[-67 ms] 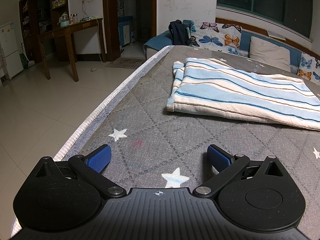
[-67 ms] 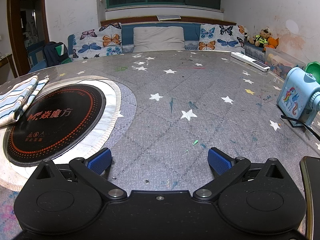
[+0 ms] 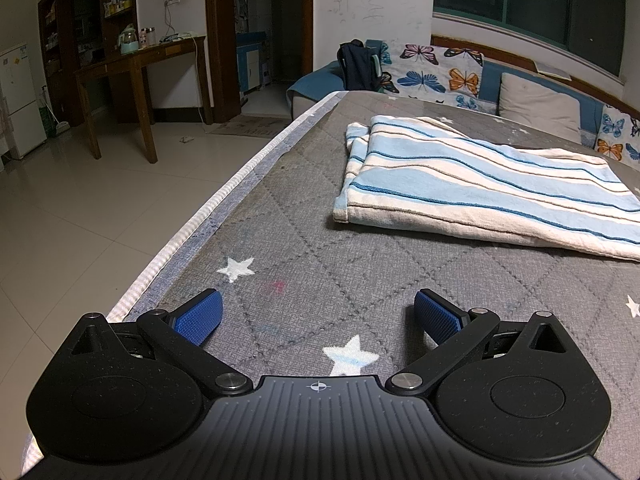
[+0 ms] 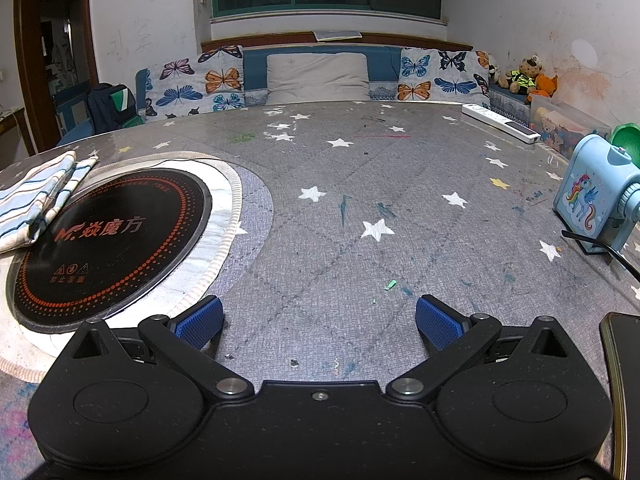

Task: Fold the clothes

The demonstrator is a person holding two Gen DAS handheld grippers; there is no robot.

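Observation:
A folded blue-and-white striped cloth (image 3: 480,184) lies flat on the grey star-patterned table cover (image 3: 320,248), ahead and to the right of my left gripper (image 3: 318,314). That gripper is open and empty, low over the cover near the table's left edge. In the right wrist view the same cloth (image 4: 36,196) shows at the far left, its corner lying over the black round cooktop (image 4: 108,240). My right gripper (image 4: 320,316) is open and empty, low over the cover to the right of the cooktop.
A blue unicorn-print device (image 4: 596,196) with a black cable stands at the right edge. A white power strip (image 4: 504,124) lies at the back right. A dark phone edge (image 4: 624,392) is at the near right. The table's left edge (image 3: 224,196) drops to the tiled floor.

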